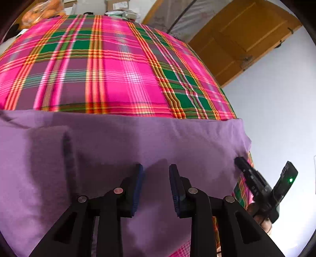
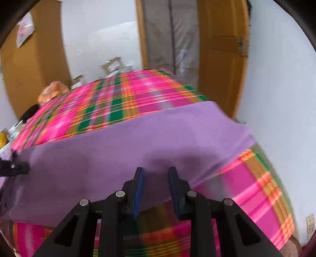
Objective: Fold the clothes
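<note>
A plain purple cloth garment (image 1: pixel 122 150) lies spread across the near part of a bright pink, green and orange plaid cover (image 1: pixel 102 65), its right corner hanging past the cover's right edge. Both the left gripper (image 1: pixel 156 185) and the right gripper (image 2: pixel 156 187) hover over its near edge, jaws parted and holding nothing. If the two close at uneven spots, or pinch the plaid cover too, the fold would likely come out crooked or drag the cover along.

One purple garment (image 1: pixel 118 142), one plaid cloth (image 1: pixel 110 65), two tongs (image 1: pixel 156 168) (image 2: pixel 156 171), one orange bag (image 1: pixel 37 11).
</note>
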The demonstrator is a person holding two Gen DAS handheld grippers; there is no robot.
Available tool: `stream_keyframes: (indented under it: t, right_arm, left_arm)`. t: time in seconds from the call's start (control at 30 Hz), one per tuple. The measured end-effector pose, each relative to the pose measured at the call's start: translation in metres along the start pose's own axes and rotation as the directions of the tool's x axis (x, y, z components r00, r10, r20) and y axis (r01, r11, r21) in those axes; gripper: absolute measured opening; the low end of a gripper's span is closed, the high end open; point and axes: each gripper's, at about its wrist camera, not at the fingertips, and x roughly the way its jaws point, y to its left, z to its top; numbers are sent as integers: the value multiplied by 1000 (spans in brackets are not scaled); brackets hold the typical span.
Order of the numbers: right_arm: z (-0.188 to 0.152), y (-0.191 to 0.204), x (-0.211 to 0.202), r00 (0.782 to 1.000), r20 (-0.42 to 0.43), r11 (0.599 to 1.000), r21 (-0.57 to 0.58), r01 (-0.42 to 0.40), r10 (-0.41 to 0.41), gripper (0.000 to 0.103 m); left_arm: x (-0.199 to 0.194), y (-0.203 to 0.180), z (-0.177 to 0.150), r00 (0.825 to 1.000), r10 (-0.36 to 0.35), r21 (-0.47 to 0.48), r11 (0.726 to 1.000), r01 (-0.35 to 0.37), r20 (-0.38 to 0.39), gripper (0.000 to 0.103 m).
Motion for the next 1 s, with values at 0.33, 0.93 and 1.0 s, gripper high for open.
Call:
stream_keyframes:
  t: [0.33, 0.93, 1.0]
  right_arm:
    - [19, -56, 13, 988, -25, 987, 37, 156, -156, 33]
    - [51, -116, 30, 993, -32, 965, 232, 120, -116, 33]
    - [53, -114, 33, 993, -40, 971, 210, 118, -112, 27]
  left_arm:
    - [25, -22, 19, 1000, -13, 7, 1000, 13, 13, 36]
    - [34, -26, 24, 998, -56, 12, 998, 56, 43, 41]
    - [34, -25, 25, 997, -60, 9, 998, 60, 42, 41]
